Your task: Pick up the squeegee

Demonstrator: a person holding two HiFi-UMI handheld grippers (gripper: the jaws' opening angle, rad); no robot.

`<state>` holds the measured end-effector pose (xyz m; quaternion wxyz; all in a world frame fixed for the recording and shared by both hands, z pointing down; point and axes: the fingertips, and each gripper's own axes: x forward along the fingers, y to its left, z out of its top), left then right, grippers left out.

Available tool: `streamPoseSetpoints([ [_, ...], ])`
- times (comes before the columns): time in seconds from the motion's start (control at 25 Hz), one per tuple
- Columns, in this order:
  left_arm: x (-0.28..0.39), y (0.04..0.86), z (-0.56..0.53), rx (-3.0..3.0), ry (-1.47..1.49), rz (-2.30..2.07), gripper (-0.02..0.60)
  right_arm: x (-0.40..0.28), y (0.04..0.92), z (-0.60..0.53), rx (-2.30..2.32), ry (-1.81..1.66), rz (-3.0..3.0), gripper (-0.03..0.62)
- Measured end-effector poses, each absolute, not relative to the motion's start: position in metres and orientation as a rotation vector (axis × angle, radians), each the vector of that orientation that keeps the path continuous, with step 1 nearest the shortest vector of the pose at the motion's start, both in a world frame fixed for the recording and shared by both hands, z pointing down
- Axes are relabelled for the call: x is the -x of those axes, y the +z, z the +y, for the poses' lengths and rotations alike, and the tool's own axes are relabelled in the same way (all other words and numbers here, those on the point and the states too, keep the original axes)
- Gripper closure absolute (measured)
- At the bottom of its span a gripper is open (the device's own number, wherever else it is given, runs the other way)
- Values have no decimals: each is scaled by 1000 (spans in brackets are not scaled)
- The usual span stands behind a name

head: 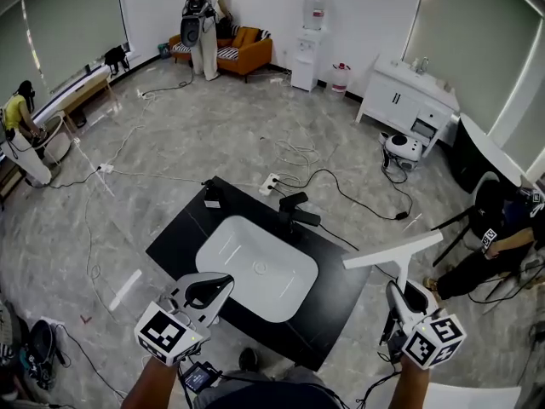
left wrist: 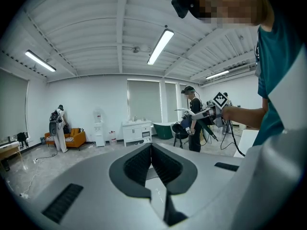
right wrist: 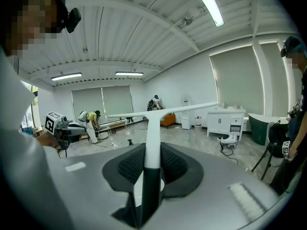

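While the right gripper (head: 398, 295) clamps the squeegee (head: 393, 252) by its handle, aloft right of the sink (head: 223, 233), it may pivot and slip, being top-heavy; the left gripper (head: 210, 290), before the sink, is clenched empty.

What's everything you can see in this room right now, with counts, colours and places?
squeegee: one, white, in the right gripper, right of the counter
counter: one, black, mid-floor
basin: one, white, set in the counter
faucet: one, black, counter's far edge
sofa: one, orange, far wall
water dispenser: one, white, right of the sofa
cabinet: one, white, far right
cables: several, black and white, on the floor
other people: three, mixed clothes, by the sofa, far left, far right
left gripper: one, grey, shut, empty
right gripper: one, grey, shut on the squeegee's handle
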<state>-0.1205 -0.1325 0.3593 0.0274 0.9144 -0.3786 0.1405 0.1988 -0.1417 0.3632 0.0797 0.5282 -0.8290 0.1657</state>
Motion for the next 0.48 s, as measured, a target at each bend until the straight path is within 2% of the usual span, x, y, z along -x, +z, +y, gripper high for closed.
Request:
streamPoseSetpoints([
  [0.48, 127, 348, -111, -2854, 425, -1152, 575, -202, 313, -100, -1652, 375, -2521, 497],
])
